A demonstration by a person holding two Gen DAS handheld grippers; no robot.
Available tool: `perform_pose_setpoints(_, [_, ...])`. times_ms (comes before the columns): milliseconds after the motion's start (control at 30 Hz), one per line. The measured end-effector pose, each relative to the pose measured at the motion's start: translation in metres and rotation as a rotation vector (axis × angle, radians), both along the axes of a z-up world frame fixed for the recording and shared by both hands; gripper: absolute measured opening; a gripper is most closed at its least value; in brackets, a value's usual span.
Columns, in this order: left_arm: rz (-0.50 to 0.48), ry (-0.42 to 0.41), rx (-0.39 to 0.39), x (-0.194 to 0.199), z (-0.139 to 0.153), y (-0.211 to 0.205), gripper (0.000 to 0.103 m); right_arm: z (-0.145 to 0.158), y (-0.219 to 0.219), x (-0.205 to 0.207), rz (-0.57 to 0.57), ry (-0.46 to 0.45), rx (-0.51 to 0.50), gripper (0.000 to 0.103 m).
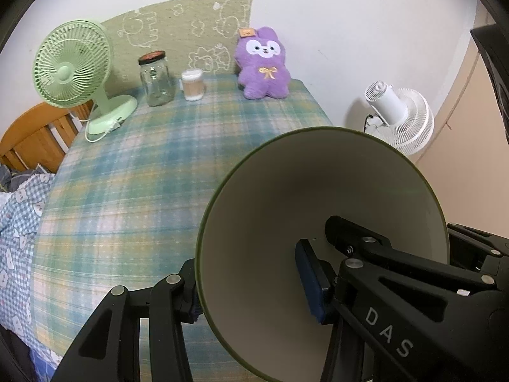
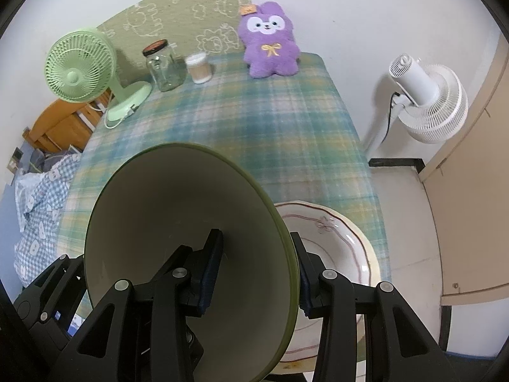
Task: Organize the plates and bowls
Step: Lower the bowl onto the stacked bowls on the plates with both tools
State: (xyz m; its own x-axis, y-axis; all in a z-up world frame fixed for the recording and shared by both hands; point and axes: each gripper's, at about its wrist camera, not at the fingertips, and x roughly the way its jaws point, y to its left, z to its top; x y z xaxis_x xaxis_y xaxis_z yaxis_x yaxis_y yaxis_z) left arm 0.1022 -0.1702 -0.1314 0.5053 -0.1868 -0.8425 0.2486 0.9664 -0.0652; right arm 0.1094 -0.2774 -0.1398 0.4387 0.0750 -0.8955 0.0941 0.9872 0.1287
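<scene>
Green-rimmed cream bowl (image 2: 178, 210); blue-green plaid tablecloth (image 1: 133, 172); purple plush (image 1: 264, 63).

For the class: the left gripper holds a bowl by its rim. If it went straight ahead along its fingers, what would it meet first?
Probably nothing soon. The left gripper is shut on the bowl, which travels with it. Ahead lies bare tablecloth; the jar and cup stand at the far edge. Depth is unclear.

Table's far edge: I saw fan (image 1: 71, 67), jar (image 1: 156, 78), cup (image 1: 192, 84), plush (image 1: 264, 63), left to right.
Near right corner: plate (image 2: 334, 222) lay on the table (image 2: 254, 133).
</scene>
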Motion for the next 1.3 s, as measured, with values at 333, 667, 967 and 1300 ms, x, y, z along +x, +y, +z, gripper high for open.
perform_pose_setpoints(333, [-0.006, 0.044, 0.004, -0.005, -0.018, -0.024, 0.050, -0.020, -0.023, -0.005, -0.007, 0.039, 0.000, 0.045])
perform_pose_setpoints(667, [-0.009, 0.088, 0.017, -0.006, -0.035, -0.036, 0.050, -0.042, -0.035, -0.008, -0.006, 0.083, 0.011, 0.045])
perform_pose_setpoints(967, [-0.012, 0.096, 0.023, -0.008, -0.044, -0.045, 0.050, -0.052, -0.043, -0.009, -0.015, 0.106, 0.020, 0.045])
perform_pose_setpoints(1300, [-0.014, 0.076, 0.033, -0.006, -0.045, -0.049, 0.050, -0.055, -0.049, -0.004, -0.022, 0.105, 0.033, 0.045])
